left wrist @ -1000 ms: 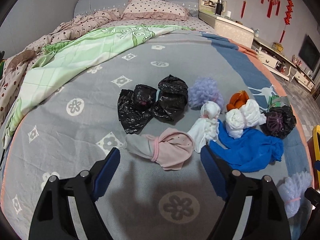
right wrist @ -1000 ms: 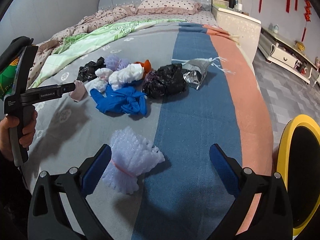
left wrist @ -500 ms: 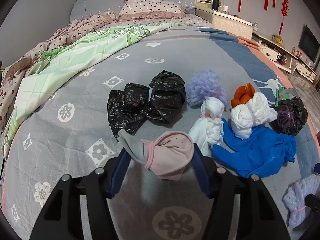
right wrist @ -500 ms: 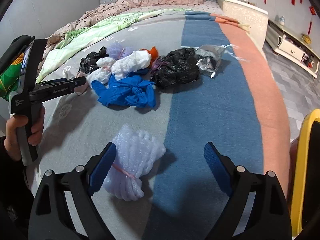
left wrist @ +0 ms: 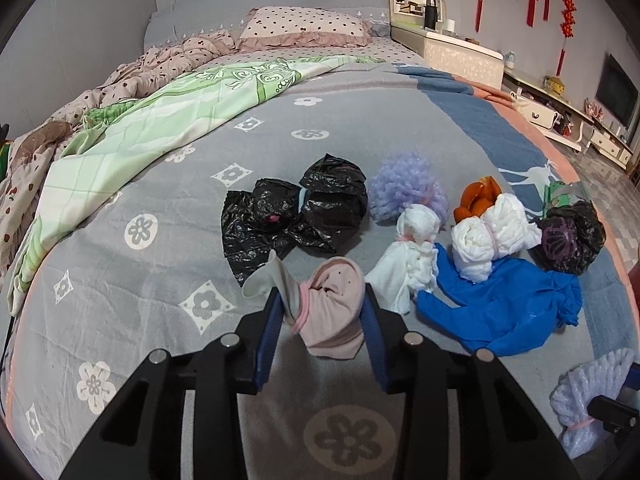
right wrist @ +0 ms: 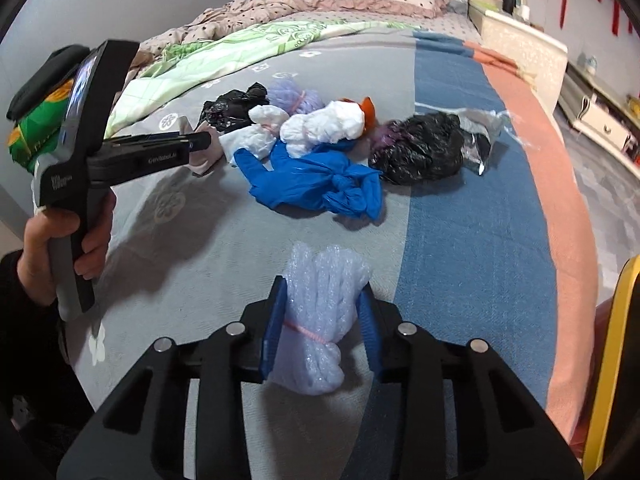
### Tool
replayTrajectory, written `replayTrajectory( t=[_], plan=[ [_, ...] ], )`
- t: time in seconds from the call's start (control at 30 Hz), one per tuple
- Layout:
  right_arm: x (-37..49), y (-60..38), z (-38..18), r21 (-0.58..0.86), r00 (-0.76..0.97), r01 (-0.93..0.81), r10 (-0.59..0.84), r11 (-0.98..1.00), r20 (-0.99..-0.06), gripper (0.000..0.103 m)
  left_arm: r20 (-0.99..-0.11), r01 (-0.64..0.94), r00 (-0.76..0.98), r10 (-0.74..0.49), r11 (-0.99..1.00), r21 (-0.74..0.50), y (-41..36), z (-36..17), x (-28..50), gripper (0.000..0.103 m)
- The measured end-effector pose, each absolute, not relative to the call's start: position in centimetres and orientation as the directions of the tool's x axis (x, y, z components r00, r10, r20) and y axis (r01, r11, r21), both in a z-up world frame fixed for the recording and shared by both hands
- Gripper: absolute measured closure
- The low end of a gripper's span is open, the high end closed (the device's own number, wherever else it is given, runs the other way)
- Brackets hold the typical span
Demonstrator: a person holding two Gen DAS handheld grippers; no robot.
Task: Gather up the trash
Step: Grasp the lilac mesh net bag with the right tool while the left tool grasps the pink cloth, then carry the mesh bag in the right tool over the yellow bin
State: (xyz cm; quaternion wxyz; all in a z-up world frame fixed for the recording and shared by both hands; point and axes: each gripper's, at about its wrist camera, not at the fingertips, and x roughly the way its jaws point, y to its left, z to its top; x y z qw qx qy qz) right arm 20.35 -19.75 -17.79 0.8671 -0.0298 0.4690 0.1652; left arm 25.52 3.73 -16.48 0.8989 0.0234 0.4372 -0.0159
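Knotted trash bundles lie on the bed. My left gripper [left wrist: 322,300] is shut on a pink and grey bundle [left wrist: 332,320], which rests on the bedspread. My right gripper [right wrist: 322,296] is shut on a pale bubble-wrap bundle [right wrist: 320,320] tied with a pink band; this bundle also shows in the left wrist view [left wrist: 588,396]. Beyond lie a blue bundle [left wrist: 504,308], two white bundles [left wrist: 412,256] [left wrist: 492,236], black bags [left wrist: 296,216], a lilac bundle [left wrist: 404,188], an orange piece [left wrist: 478,196] and a dark bag [left wrist: 572,236].
A green quilt [left wrist: 160,112] and pillows [left wrist: 304,26] cover the far left of the bed. A yellow bin rim [right wrist: 616,360] stands at the bed's right edge. A silver foil bag [right wrist: 480,140] lies by the dark bag. Cabinets line the right wall.
Both grippers moved forward and closed: the left around the pink and grey bundle, the right around the bubble-wrap bundle. The other bundles have not moved.
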Motion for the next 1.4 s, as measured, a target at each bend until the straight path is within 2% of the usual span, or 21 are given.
replayTrajectory(
  t=[0.1,0.13,0.17,0.47,0.87,1.4],
  plan=[
    [20.2,-19.9,-17.4,0.110,0.506,-0.306,0.260,0.946,-0.823,0.074,-0.786,0.046,0.618,-0.023,0.999,0.007,4.1,-15.8,25.1,0.073],
    [20.0,-20.0,-17.3,0.113,0.508,-0.304,0.262,0.946,-0.821,0.075,-0.785,0.046,0.619,-0.028,0.999,0.000,4.3,-15.6,24.9,0.077],
    [19.8,-20.0,-16.9,0.113,0.515,-0.303,0.262,0.946,-0.816,0.075,-0.784,0.050,0.619,-0.037,0.999,-0.007,4.4,-15.4,24.7,0.095],
    [17.4,-20.8,-14.1,0.112,0.562,-0.301,0.271,0.947,-0.781,0.075,-0.783,0.049,0.619,-0.058,0.998,-0.035,5.4,-14.5,23.4,0.096],
    [14.1,-22.7,-9.7,0.173,0.618,-0.288,0.321,0.942,-0.718,0.075,-0.710,0.081,0.696,-0.109,0.994,-0.073,6.1,-8.8,19.3,0.097],
    [11.6,-29.4,-2.6,0.158,0.736,-0.204,0.258,0.966,-0.627,0.075,-0.611,0.241,0.747,-0.260,0.964,-0.116,-0.2,-0.3,15.6,0.097]
  ],
)
